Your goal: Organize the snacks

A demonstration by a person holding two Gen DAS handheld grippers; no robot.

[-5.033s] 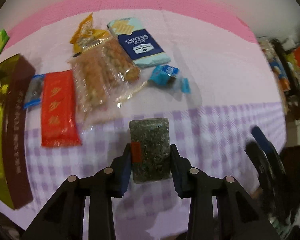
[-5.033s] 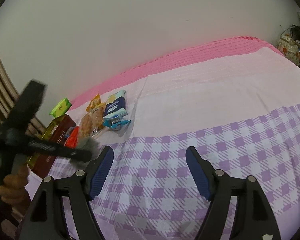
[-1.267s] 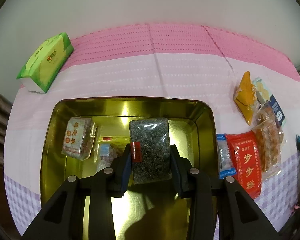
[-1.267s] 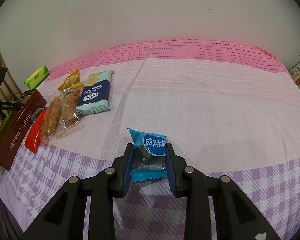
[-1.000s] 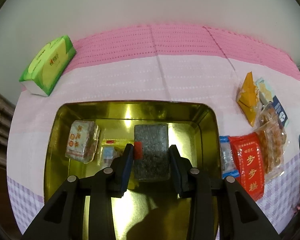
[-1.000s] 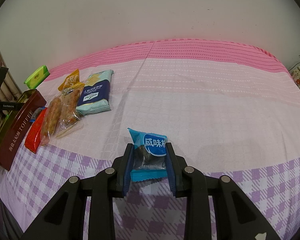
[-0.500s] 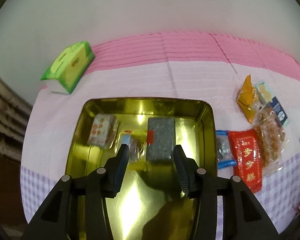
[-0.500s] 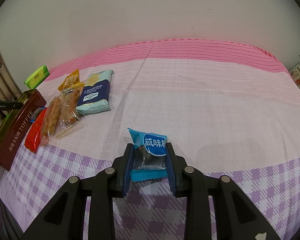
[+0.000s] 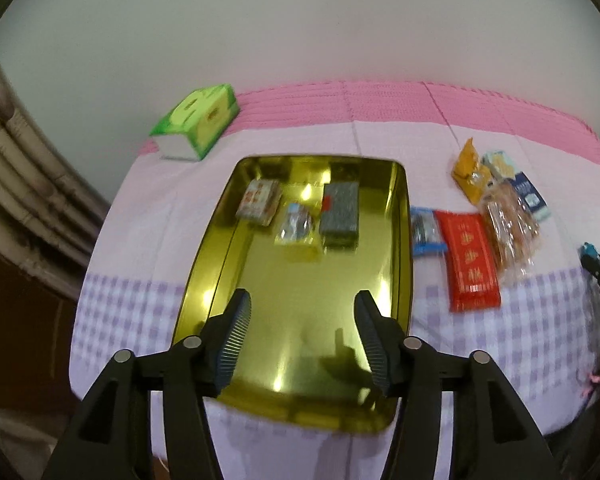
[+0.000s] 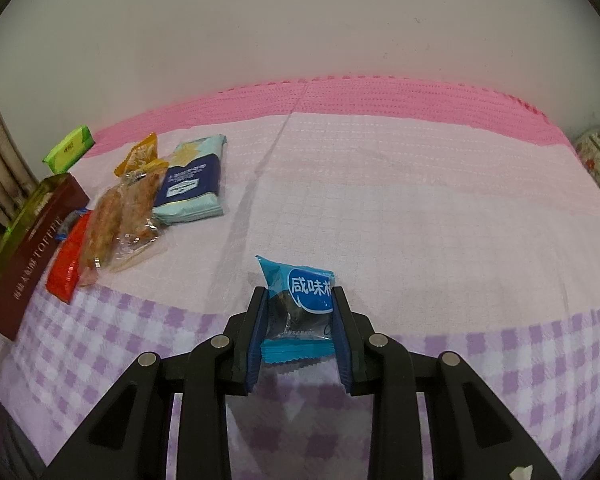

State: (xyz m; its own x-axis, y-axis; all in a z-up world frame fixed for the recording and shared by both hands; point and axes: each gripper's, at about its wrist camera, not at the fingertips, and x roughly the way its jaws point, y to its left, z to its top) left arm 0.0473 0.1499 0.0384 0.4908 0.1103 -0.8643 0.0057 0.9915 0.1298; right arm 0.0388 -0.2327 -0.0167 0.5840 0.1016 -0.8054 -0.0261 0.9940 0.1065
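in tin: gold rectangular metal tin (image 9: 400,240), frame centre, holds three packets incl. dark green foil block (image 9: 340,213)
left tongs (image 9: 302,340): released, empty
right tongs (image 10: 298,336): grasping blue plastic snack packet (image 10: 300,306)
left: loose wrappers (image 9: 496,216) on bed, right of tin

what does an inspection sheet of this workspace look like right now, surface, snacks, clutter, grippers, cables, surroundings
surface: pink and purple-checked cloth, flat.
job's things: gold tin holds three packets, among them a dark speckled one; red packet, clear-wrapped pastries, orange packet and navy packet lie right of it.
clutter: green tissue pack behind the tin.
grippers: left hand-held gripper open and empty above the tin; right hand-held gripper shut on a blue snack packet.
cables: nothing seen.
surroundings: plain wall; blurred items at the right edge.
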